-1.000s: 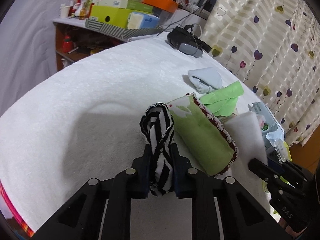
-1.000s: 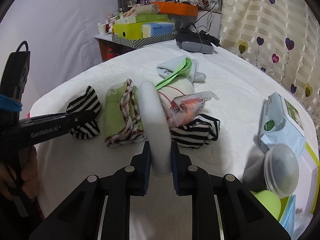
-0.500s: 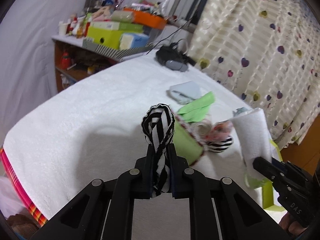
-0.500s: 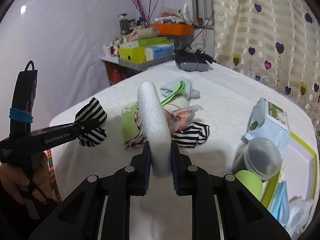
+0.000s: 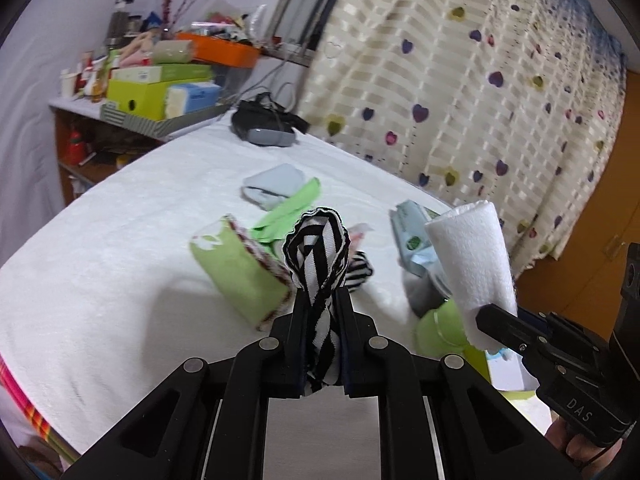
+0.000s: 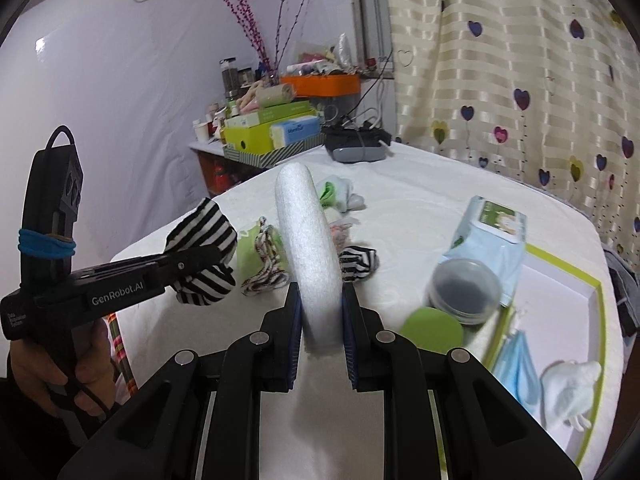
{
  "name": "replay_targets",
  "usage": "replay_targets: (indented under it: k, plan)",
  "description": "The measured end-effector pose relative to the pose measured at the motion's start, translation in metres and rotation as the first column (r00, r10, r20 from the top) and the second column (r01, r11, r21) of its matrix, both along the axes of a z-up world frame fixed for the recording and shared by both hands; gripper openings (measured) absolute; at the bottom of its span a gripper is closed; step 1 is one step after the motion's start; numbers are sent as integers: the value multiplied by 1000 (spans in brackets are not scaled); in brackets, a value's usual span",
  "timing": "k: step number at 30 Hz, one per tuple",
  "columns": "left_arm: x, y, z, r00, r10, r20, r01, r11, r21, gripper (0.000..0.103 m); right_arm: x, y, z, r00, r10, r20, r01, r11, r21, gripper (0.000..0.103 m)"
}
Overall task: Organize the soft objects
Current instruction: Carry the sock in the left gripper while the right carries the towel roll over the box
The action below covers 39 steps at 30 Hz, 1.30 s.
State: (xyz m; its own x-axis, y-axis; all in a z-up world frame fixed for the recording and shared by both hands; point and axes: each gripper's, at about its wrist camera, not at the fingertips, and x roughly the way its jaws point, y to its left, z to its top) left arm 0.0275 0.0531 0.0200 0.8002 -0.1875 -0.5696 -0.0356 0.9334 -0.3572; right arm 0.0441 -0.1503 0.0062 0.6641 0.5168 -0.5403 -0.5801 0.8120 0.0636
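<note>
Striped black-and-white cloth stands pinched between the jaws of the left gripper, its rolled top rising above the fingertips; in the right wrist view the same gripper shows at the left edge, held by a hand and carrying the cloth clear of the bed. The jaws have just been closing, and they press tight on the cloth. Right gripper is clamped on a folded white towel that stands upright between its pads; the left wrist view shows this towel at the right, lifted above the bed.

Below both grippers lies a bed with a white cover. On it, near the middle, lie a green cloth with red-and-white trim, a second striped cloth, a bright green strip and a pale blue cloth farther off. To the right are a pack of wet wipes, a clear round lidded jar, a green disc and a green-rimmed tray holding blue masks and a white sock. At the far end lies a dark device with cables, beside a cluttered shelf. A heart-patterned curtain hangs on the right.
</note>
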Motion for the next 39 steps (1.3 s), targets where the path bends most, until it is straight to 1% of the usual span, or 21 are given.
replay_targets:
  k: [13, 22, 30, 39]
  plan:
    - [-3, -35, 11, 992, -118, 31, 119, 993, -3, 12, -9, -32, 2, 997, -77, 7, 77, 997, 24, 19]
    - [-1, -65, 16, 978, -203, 41, 203, 979, 5, 12, -14, -65, 1, 988, -155, 2, 155, 987, 43, 19]
    - [4, -87, 24, 965, -254, 60, 253, 967, 21, 12, -13, -91, 5, 977, -213, 7, 213, 975, 62, 19]
    - [11, -114, 34, 944, -319, 79, 317, 948, 42, 12, -10, -121, 10, 956, -293, 10, 292, 953, 78, 19]
